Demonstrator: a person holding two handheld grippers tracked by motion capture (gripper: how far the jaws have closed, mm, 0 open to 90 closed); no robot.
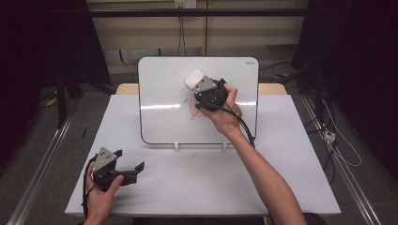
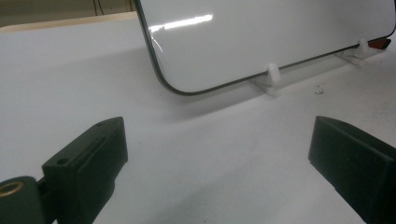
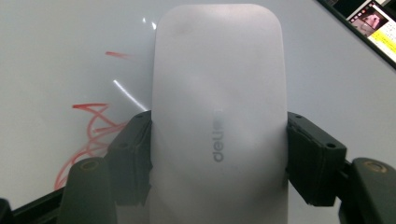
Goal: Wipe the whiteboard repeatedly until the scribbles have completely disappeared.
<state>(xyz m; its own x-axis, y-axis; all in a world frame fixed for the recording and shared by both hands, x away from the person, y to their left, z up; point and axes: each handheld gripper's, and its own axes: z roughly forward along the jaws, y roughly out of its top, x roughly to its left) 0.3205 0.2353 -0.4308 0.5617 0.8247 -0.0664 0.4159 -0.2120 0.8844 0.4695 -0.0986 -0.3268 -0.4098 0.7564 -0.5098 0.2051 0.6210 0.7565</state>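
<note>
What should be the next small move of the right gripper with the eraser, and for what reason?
Probably slide the white eraser down and left over the red scribble on the whiteboard. The right gripper is shut on the eraser, which sits beside the red marks, and most of them remain unwiped.

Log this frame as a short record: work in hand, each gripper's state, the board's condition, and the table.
work: wiping red marker off a whiteboard
right gripper: shut on the white eraser, held against the board
left gripper: open, holding nothing, low over the table
red scribble: partly there, beside the eraser
whiteboard: propped up on small white stands
</note>
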